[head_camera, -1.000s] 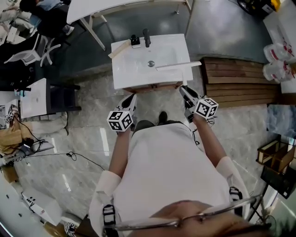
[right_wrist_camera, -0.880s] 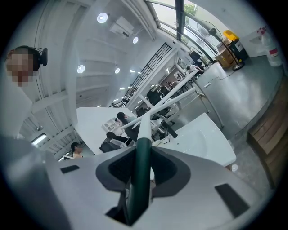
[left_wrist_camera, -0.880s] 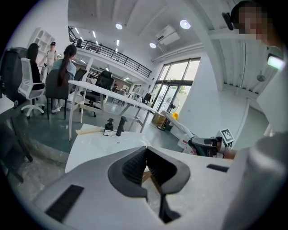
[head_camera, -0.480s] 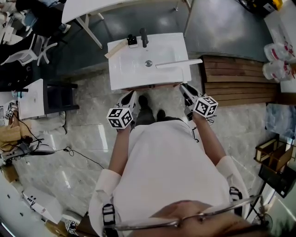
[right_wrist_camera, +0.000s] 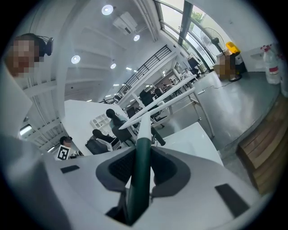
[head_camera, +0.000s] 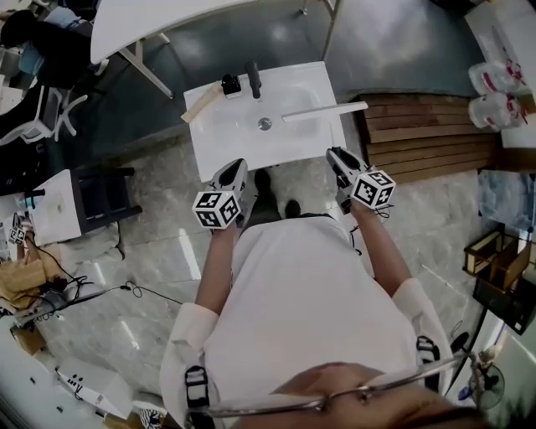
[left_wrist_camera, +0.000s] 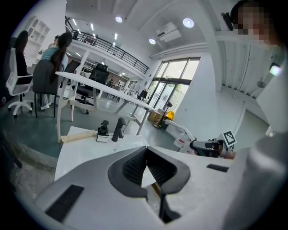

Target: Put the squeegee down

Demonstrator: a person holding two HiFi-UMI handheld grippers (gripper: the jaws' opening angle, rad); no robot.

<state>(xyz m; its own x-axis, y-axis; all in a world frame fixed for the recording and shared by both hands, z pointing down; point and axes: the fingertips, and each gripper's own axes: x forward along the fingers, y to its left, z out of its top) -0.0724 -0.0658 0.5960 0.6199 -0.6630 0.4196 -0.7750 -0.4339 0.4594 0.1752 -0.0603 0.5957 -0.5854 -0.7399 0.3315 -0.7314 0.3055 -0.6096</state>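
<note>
The squeegee has a dark green handle (right_wrist_camera: pixel 140 167) and a long white blade (head_camera: pixel 323 111). My right gripper (head_camera: pixel 335 156) is shut on the handle and holds the blade crosswise above the right side of the white sink (head_camera: pixel 219 144). In the right gripper view the blade (right_wrist_camera: pixel 158 103) crosses just beyond the jaws. My left gripper (head_camera: pixel 236 166) sits at the sink's front edge, left of centre. Its jaws meet at the tips with nothing between them (left_wrist_camera: pixel 146 153). The left gripper view also shows the right gripper (left_wrist_camera: pixel 208 147) off to the right.
A black faucet (head_camera: pixel 252 79), a small black item (head_camera: pixel 230 85) and a pale wooden stick (head_camera: pixel 199 102) lie at the sink's back edge. A wooden slatted platform (head_camera: pixel 427 134) is to the right, a white table (head_camera: pixel 167 21) behind, and plastic bottles (head_camera: pixel 494 84) far right. Cables (head_camera: pixel 126 289) trail on the floor.
The person has stepped closer to the sink. Both grippers moved forward from in front of the sink to its front edge, with the squeegee still gripped.
</note>
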